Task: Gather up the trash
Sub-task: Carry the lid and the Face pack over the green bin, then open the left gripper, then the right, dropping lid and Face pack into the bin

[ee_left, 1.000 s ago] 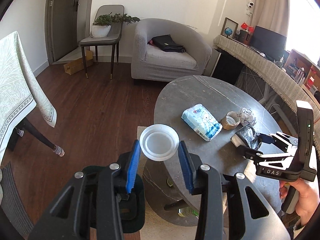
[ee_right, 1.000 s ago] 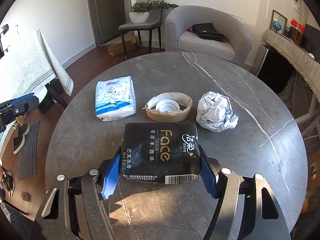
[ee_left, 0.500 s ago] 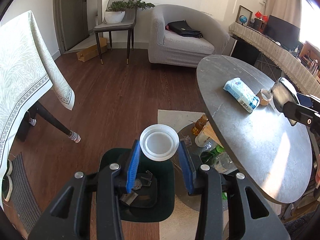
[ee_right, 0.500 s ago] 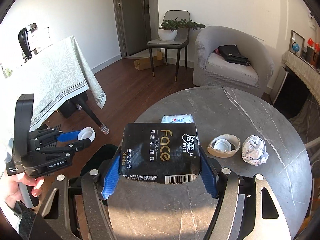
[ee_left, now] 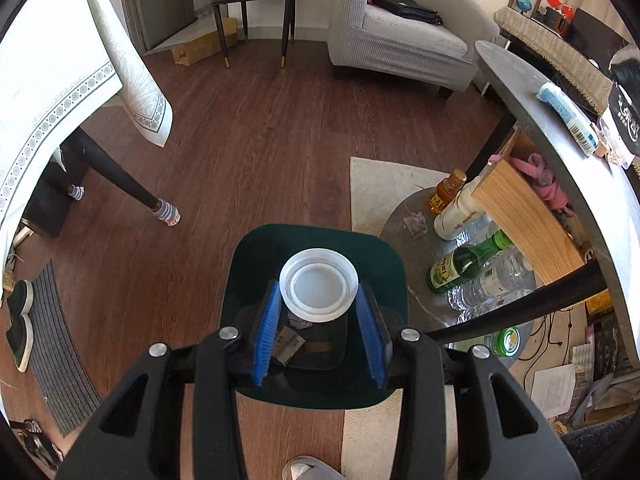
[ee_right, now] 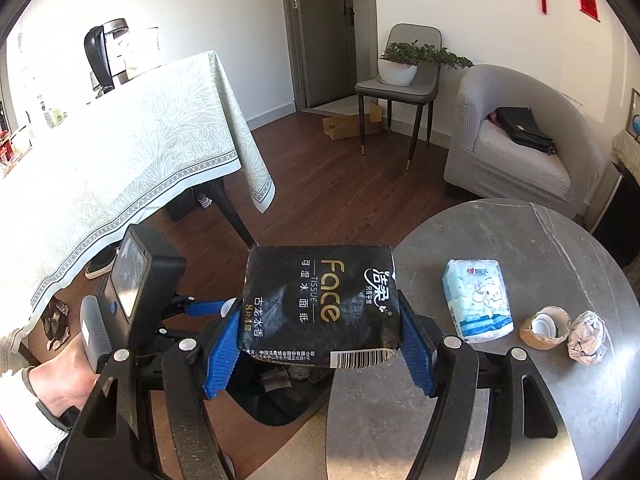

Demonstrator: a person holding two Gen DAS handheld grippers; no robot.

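Left gripper (ee_left: pixel 319 322) pinches a white lid (ee_left: pixel 318 285) right over the green bin (ee_left: pixel 256 256). Right gripper (ee_right: pixel 320 346) clamps the black tissue pack (ee_right: pixel 320 300), table (ee_right: pixel 540 248) trash off at 3 o'clock.

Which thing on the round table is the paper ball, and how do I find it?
Start at the round grey table. Near its right edge three things sit in a row: a pale blue tissue pack, a brown cardboard ring, then the paper ball. It is the farthest right, white and crumpled all over.

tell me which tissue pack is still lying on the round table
The light blue pack, lying flat beside the cardboard ring; the black pack is held in the right tongs.
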